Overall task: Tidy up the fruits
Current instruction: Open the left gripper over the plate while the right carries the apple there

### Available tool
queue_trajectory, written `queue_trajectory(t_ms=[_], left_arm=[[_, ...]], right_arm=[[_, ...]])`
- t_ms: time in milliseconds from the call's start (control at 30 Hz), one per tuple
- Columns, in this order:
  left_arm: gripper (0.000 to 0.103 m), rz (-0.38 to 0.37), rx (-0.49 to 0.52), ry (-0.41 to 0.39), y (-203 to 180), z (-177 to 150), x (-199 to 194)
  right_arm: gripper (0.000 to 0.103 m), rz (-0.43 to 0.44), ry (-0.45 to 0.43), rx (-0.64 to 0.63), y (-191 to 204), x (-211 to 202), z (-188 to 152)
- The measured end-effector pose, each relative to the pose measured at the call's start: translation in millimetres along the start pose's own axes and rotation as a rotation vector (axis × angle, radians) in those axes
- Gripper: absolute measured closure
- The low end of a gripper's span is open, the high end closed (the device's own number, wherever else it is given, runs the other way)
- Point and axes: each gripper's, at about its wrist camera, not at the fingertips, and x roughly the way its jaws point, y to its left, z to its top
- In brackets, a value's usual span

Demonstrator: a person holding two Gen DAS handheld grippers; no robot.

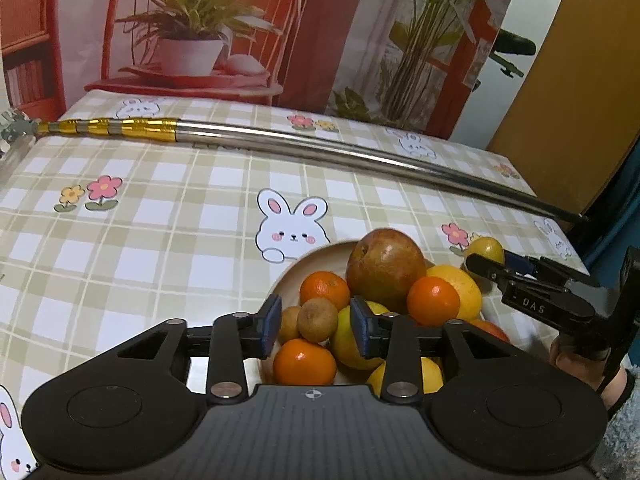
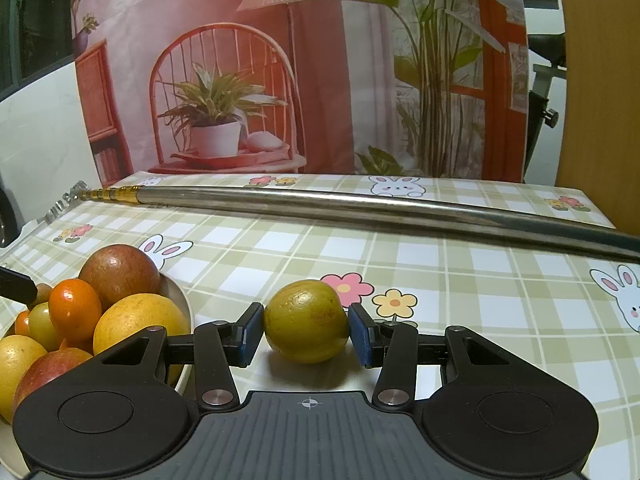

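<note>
Checked green-and-white cloth with rabbit and flower prints covers the table [image 2: 460, 280]. A long steel rod [image 2: 360, 204] with a gold-banded end lies across the far side of it, in front of a printed backdrop [image 2: 280, 80] of a chair and potted plants.

Left wrist view: the left tool [image 1: 314, 326] hangs over a pale bowl [image 1: 288, 276] heaped with fruit. Its blue pads stand apart with a clear gap and hold nothing. Seen through the gap is a small brown fruit [image 1: 319, 319], with a second brown one just left of it and tangerines [image 1: 324, 289] above and below. A large red-brown apple [image 1: 385, 268] sits on top of the heap, with a further tangerine and a large yellow citrus [image 1: 466, 286] to its right.

Further right, off the bowl, a yellow-green lemon [image 1: 486, 249] rests on the cloth. The right tool [image 1: 482, 264] reaches to it from the right edge.

Right wrist view: the bowl [image 2: 178, 292] lies at the left edge, well apart from the lemon [image 2: 306, 322]. The right tool [image 2: 306, 330] straddles the lemon, which sits on the table. The left pad touches or nearly touches the skin; the right pad shows a narrow gap. Whether the lemon is firmly clamped cannot be told.
</note>
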Motion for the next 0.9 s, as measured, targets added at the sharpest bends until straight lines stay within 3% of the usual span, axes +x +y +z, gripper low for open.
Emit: queue_trajectory(t_ms=[333, 533, 900], left_arm=[[0.037, 0.063, 0.039, -0.073, -2.1, 6.4, -25.9], [0.033, 0.064, 0.008, -0.101, 7.3, 5.0, -42.0], [0.018, 0.041, -0.018, -0.135, 17.9, -8.2, -62.6]], right_arm=[[0.061, 0.013, -0.009, -0.007, 7.6, -18.6, 5.8], [0.061, 0.024, -0.048, 0.007, 20.1, -52.3, 19.9], [0.061, 0.146, -0.025, -0.124, 92.8, -74.6, 36.9]])
